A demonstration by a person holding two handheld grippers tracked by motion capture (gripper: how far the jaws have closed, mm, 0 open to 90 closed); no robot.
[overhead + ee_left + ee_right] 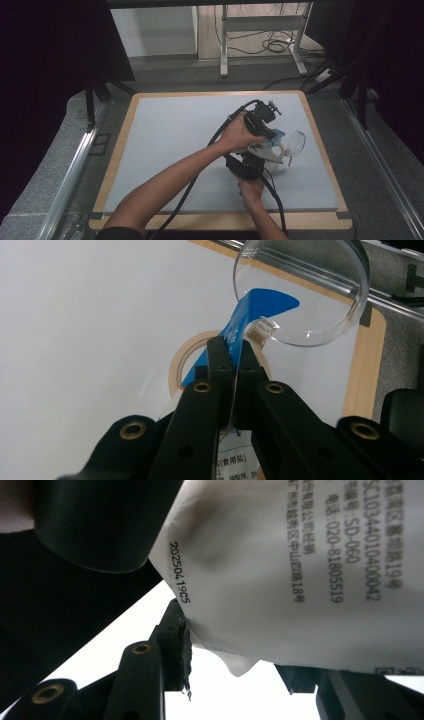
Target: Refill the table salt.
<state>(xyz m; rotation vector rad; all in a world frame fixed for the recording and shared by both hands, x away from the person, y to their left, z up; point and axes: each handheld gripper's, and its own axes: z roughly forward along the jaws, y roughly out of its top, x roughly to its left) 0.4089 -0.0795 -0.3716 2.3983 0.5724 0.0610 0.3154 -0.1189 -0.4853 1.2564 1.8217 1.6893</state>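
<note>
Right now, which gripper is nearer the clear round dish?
Left. The left gripper pinches the bag's blue top right at the clear dish; the right gripper holds the bag's lower part, farther back.

pale foam mat (175, 145) covers the table top | wooden rim (116, 155) frames the mat all round | metal desk frame (260, 30) stands on the floor well beyond the mat's far edge | loose cables (275, 46) coil beside that frame
</note>
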